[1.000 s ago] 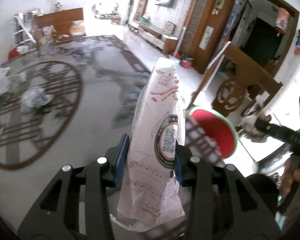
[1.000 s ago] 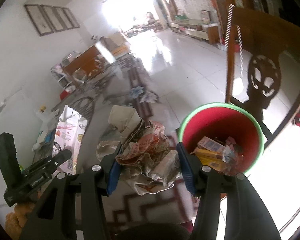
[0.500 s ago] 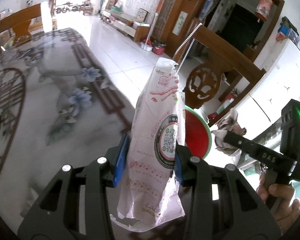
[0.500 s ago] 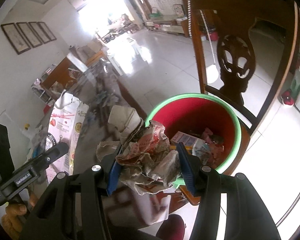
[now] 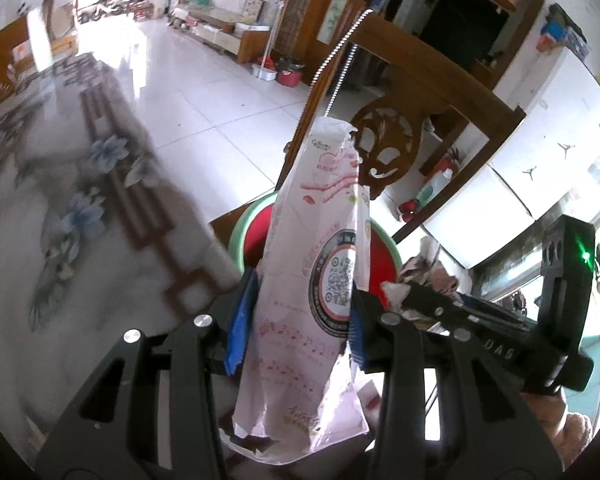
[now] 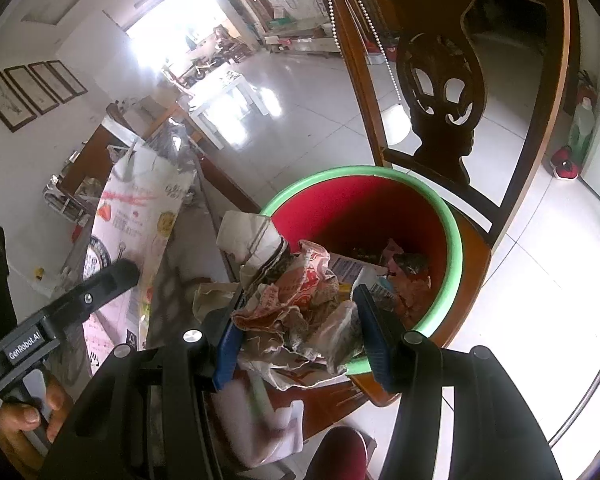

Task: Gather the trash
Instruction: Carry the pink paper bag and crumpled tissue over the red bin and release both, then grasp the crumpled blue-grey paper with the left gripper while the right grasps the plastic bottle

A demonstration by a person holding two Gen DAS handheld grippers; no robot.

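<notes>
1. Left wrist view: left gripper (image 5: 298,320) clamped on tall pink snack bag (image 5: 312,264), held upright just past the table edge (image 5: 204,240), above the near rim of the red bin (image 5: 252,240) (green-lipped); chair back (image 5: 384,152) close behind.
2. Right wrist view: right gripper (image 6: 298,334) squeezed around crumpled paper wad (image 6: 300,304), poised over bin's near rim (image 6: 452,240); open tiled floor (image 6: 548,320) to the right.

A red bin (image 6: 448,236) with a green rim stands on a wooden chair seat (image 6: 474,264).
</notes>
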